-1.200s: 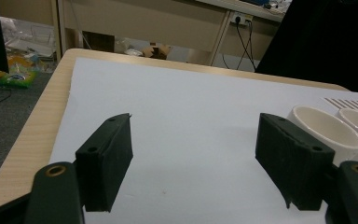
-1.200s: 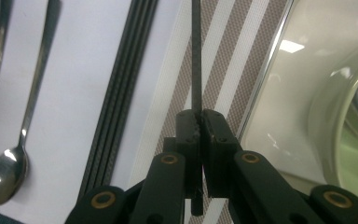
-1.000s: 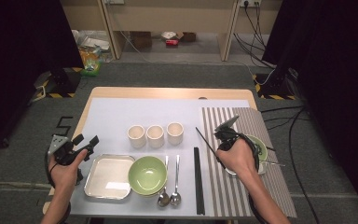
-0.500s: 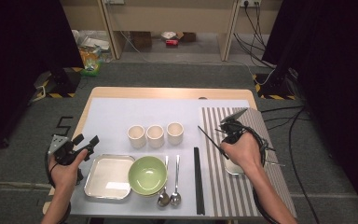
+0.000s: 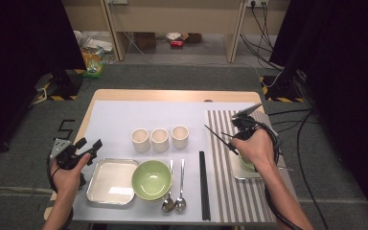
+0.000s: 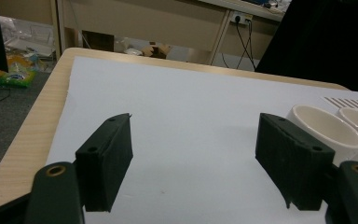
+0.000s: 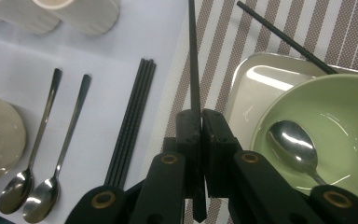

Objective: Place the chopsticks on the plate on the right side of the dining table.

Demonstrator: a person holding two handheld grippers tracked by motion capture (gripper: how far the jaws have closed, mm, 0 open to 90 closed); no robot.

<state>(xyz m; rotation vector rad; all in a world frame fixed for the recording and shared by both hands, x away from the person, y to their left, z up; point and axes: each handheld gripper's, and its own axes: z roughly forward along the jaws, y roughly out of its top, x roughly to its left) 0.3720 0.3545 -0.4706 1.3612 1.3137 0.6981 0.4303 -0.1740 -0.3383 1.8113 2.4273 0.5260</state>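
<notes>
- The right gripper [image 7: 200,122] clamps one black chopstick [image 7: 193,56], lifted over the striped mat [image 7: 214,60]; beside its fingers sits a green bowl [image 7: 340,121] holding a spoon [image 7: 292,145].
- It has risen since a second ago.
- The left gripper [image 6: 196,161] gapes wide, empty.
- Three cups [image 5: 159,139], two spoons [image 5: 174,202] lie left.

The wooden table [image 5: 124,94] is covered by a white sheet [image 5: 124,120], and a striped mat [image 5: 249,196] is laid over the sheet's right part.
</notes>
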